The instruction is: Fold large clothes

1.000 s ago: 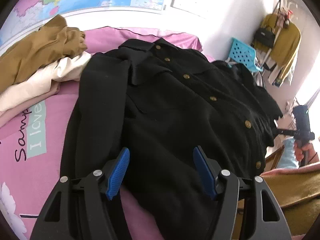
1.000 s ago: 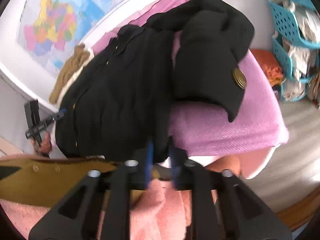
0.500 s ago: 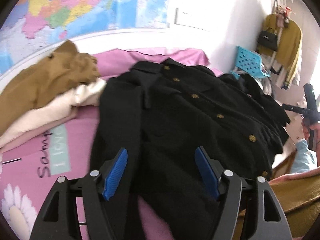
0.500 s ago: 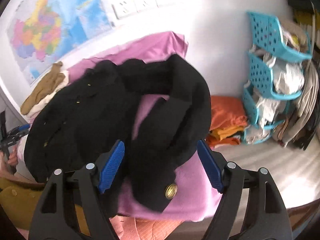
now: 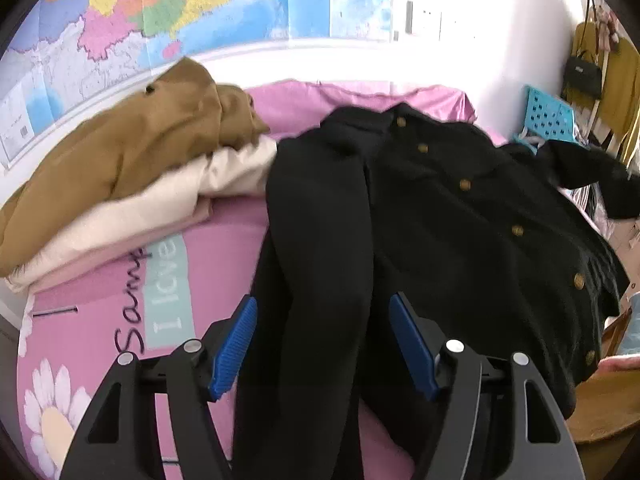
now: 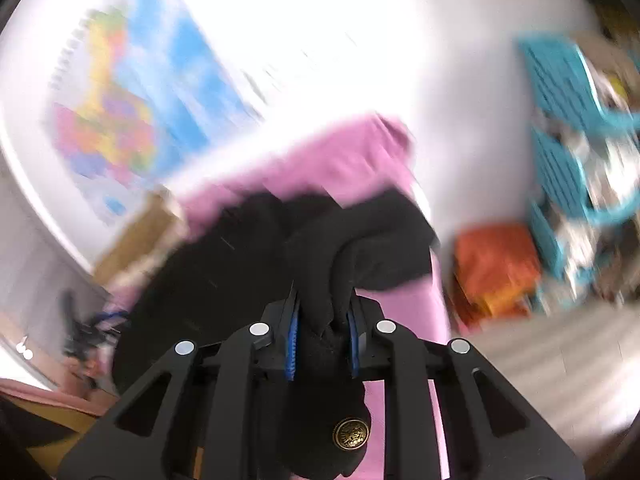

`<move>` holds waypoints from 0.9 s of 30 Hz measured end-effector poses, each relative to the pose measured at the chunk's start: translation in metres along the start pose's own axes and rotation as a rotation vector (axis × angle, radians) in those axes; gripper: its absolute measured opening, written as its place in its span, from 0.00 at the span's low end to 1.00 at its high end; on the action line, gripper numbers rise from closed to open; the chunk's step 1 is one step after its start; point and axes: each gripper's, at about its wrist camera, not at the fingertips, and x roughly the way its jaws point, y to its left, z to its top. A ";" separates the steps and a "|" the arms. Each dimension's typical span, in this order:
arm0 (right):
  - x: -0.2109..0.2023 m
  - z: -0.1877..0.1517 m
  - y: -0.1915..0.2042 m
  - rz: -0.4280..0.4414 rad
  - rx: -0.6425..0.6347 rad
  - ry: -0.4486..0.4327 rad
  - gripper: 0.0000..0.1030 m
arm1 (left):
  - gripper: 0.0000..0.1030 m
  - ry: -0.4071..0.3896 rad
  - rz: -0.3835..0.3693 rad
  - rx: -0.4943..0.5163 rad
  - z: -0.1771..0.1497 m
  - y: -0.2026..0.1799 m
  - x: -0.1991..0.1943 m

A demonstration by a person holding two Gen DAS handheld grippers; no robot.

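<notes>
Now the right gripper (image 6: 322, 334) pinches the black coat's sleeve (image 6: 320, 280)

Bed (image 5: 224, 264) under pink printed sheet; black coat (image 5: 460, 240) spread on it; tan and cream clothes pile (image 5: 132, 176) beside coat.

One black coat (image 5: 460, 240), six brass buttons (image 5: 465, 184) down its front, two folded garments (image 5: 132, 184), one wall map (image 5: 180, 12)
</notes>
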 end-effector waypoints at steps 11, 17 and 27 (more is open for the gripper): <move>0.031 0.080 0.203 0.356 -0.414 0.042 0.20 | 0.65 -0.152 -0.147 -0.051 0.023 0.015 -0.035; 0.152 0.050 0.255 0.460 -0.414 0.281 0.24 | 0.65 -0.209 -0.265 -0.073 0.027 0.021 -0.045; 0.281 -0.022 0.236 0.323 -0.285 0.608 0.75 | 0.73 -0.176 -0.395 0.039 0.030 -0.008 -0.027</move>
